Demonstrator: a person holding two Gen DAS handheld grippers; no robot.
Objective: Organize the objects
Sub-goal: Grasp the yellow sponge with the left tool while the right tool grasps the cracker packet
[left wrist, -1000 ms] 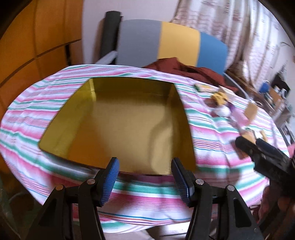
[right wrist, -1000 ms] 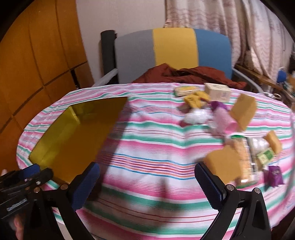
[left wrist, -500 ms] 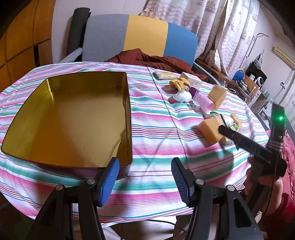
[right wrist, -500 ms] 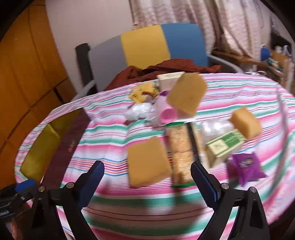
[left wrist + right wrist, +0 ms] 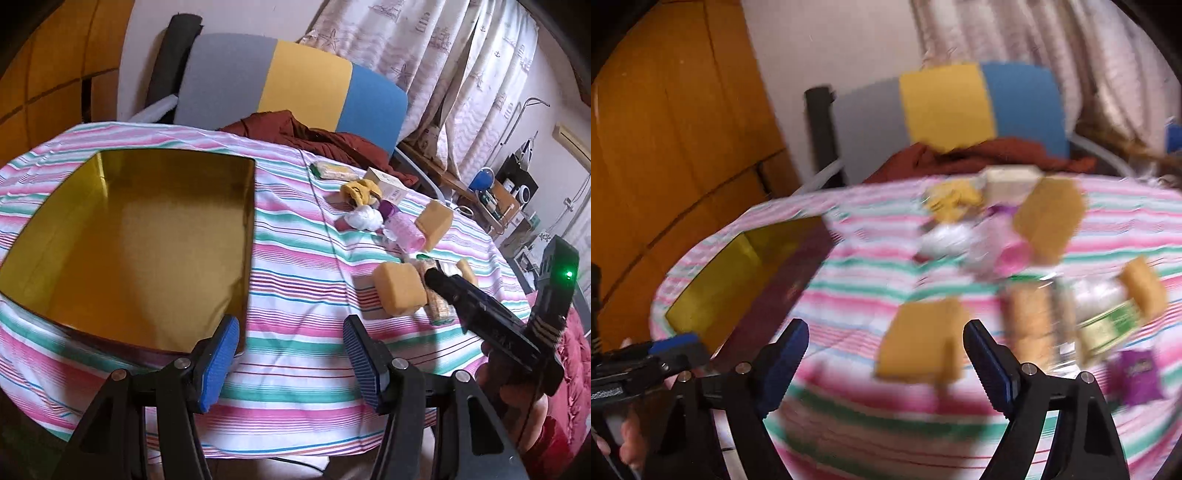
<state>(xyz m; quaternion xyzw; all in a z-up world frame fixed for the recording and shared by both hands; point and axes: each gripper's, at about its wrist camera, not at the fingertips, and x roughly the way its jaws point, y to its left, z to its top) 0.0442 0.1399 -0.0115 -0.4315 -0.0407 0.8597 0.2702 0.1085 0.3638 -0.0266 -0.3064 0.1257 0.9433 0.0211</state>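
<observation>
A gold open tin box (image 5: 140, 236) lies on the striped table at the left; it also shows in the right wrist view (image 5: 746, 273). Small items lie in a cluster on the right: yellow sponges (image 5: 400, 290), a pink roller (image 5: 404, 229), a white wad (image 5: 364, 218), a cracker pack (image 5: 1028, 321), a green packet (image 5: 1108, 328) and a purple packet (image 5: 1137, 373). My left gripper (image 5: 291, 354) is open and empty at the table's near edge. My right gripper (image 5: 884, 363) is open and empty, just in front of the nearest sponge (image 5: 923, 339). The right wrist view is blurred.
A grey, yellow and blue chair (image 5: 288, 81) with a dark red cloth (image 5: 314, 136) stands behind the table. Wooden panels (image 5: 665, 129) are at the left. Curtains and a cluttered shelf (image 5: 498, 192) are at the right.
The left gripper's view swung right, from the tin towards the items. The right gripper moved closer to the nearest sponge and narrowed its jaws somewhat.
</observation>
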